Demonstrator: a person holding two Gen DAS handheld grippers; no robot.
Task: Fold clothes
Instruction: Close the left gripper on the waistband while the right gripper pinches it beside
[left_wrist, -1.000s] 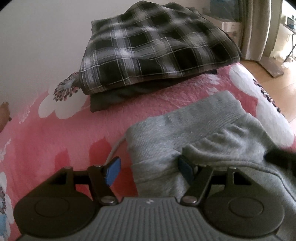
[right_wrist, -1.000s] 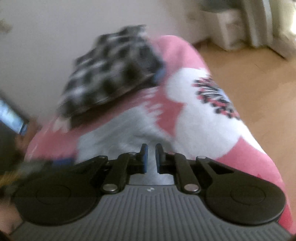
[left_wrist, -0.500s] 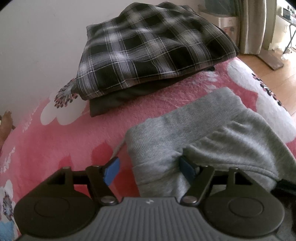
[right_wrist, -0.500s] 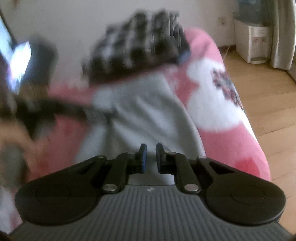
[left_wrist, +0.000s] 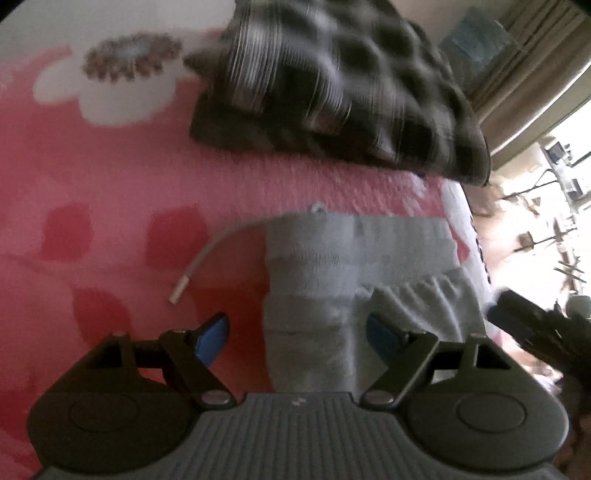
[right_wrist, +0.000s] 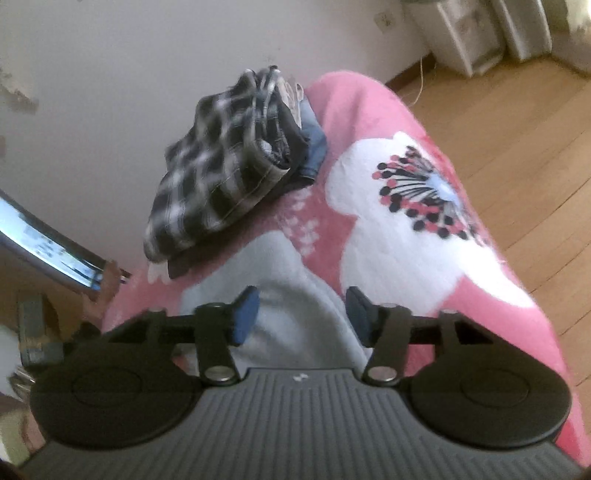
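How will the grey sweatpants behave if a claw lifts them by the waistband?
The grey sweatpants would probably sag: the knit already lies in soft creases. Their loose drawstring would likely dangle. The thick ribbed fabric suggests little slipping.

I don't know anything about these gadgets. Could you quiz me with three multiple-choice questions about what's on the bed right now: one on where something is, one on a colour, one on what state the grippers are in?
1. Where does the folded plaid shirt lie?
A. On top of a stack of clothes near the wall
B. On the wooden floor
C. Clamped in a gripper

2. What colour is the garment closest to the grippers?
A. Dark blue
B. Light grey
C. Yellow

3. How do the left gripper and right gripper stand?
A. Both shut on cloth
B. One open, one shut
C. Both open

Answers: 1 A, darker folded items show beneath the shirt, beside the white wall. 2 B, the sweatpants with their drawstring are pale grey on the pink blanket. 3 C, each view shows the blue pads wide apart with nothing pinched between them.
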